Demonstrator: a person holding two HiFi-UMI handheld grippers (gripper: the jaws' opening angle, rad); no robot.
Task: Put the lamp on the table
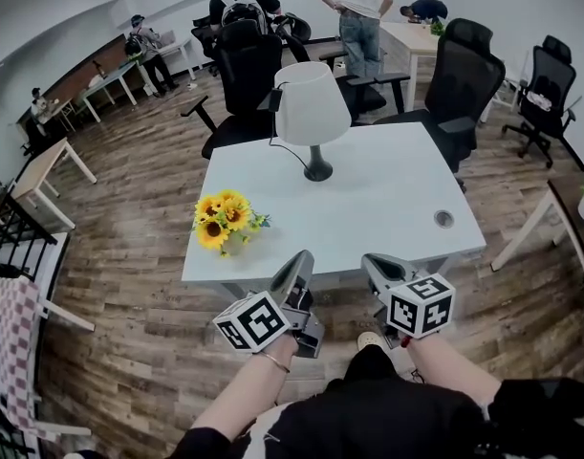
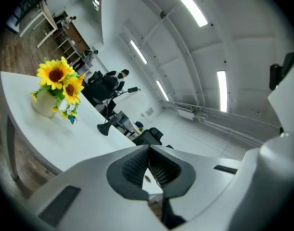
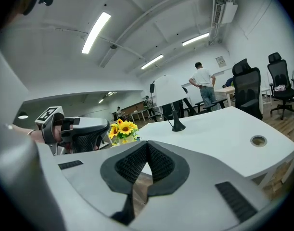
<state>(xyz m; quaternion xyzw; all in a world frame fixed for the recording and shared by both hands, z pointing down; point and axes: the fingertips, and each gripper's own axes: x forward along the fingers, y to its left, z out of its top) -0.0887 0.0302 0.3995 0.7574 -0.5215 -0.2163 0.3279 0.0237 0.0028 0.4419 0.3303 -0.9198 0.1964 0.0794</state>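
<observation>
White table (image 1: 387, 208) in open office: lamp (image 1: 313, 113) stood upright on it, well ahead of both fingertips. Left gripper (image 1: 301, 259), right gripper (image 1: 371, 262) clenched, empty. Risk judged: trailing cord (image 1: 287, 151) might snag, toppling lamp.

Sunflower bouquet (image 1: 225, 220), black office chair (image 1: 461, 75), standing person (image 1: 354, 12) behind, wooden floor (image 1: 129, 285).

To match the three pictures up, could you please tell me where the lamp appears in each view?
Head view: lamp at the white table's far edge, upper centre.
Left gripper view: lamp base left of centre, right of the sunflowers.
Right gripper view: lamp at centre, right of the sunflowers.
Shared landmark: the sunflowers.
</observation>
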